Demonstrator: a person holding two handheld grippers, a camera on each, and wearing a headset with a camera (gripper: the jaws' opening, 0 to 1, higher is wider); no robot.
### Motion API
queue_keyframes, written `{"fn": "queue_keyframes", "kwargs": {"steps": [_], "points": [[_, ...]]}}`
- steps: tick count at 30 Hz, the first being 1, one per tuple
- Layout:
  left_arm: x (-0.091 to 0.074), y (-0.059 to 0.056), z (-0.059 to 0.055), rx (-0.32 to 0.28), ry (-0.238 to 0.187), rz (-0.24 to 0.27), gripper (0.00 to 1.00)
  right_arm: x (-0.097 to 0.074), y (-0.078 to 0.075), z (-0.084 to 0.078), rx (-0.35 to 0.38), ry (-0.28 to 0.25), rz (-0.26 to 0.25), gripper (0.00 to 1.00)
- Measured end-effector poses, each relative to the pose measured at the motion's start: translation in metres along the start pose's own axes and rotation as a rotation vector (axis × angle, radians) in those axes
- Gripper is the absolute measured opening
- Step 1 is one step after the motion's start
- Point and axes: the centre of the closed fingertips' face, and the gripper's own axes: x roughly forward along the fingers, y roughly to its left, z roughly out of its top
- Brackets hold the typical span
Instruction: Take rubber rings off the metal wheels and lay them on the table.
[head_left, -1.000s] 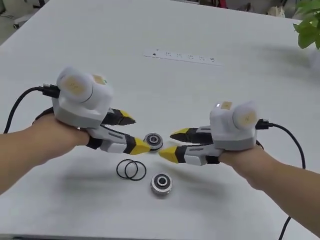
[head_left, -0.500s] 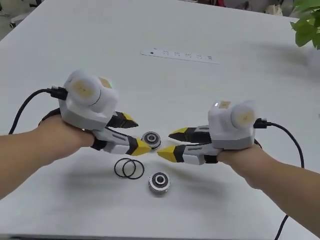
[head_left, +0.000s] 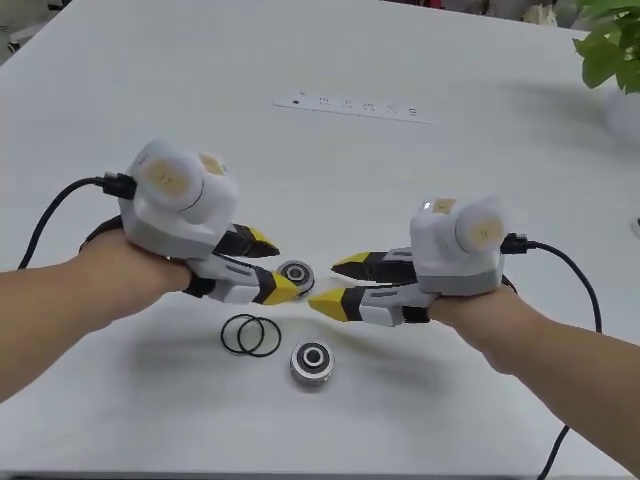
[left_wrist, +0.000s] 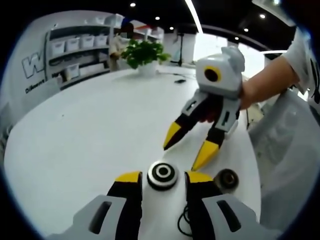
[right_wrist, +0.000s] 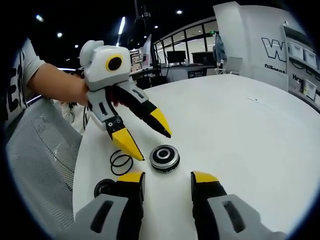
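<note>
Ctr frame: L gripper (head_left: 277, 265) & R gripper (head_left: 328, 284) both wide open, empty, tips facing flat wheel (head_left: 295, 273), bore up. 2nd wheel (head_left: 312, 360) + rings (head_left: 250, 335) flat lower ctr on table (head_left: 470, 150).

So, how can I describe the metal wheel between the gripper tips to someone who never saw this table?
On the white table, the yellow-tipped left gripper and right gripper point at each other. The round metal wheel lies between their tips. The other metal wheel lies nearer the person, beside two thin black rubber rings.
</note>
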Motion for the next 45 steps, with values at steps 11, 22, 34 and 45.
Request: {"fn": "queue_keyframes", "kwargs": {"steps": [11, 22, 34, 45], "points": [[0.009, -0.002, -0.001, 0.033, 0.022, -0.011, 0.24, 0.001, 0.000, -0.001, 0.004, 0.002, 0.004, 0.33], [0.012, -0.001, -0.001, 0.088, 0.040, -0.005, 0.15, 0.004, 0.001, -0.001, 0.007, 0.004, 0.008, 0.33], [0.011, 0.002, 0.000, 0.061, 0.018, 0.027, 0.14, 0.020, 0.007, 0.004, -0.007, 0.009, 0.009, 0.31], [0.011, 0.003, -0.002, 0.054, 0.017, 0.045, 0.13, 0.028, 0.007, 0.008, 0.001, -0.001, -0.017, 0.31]]}}
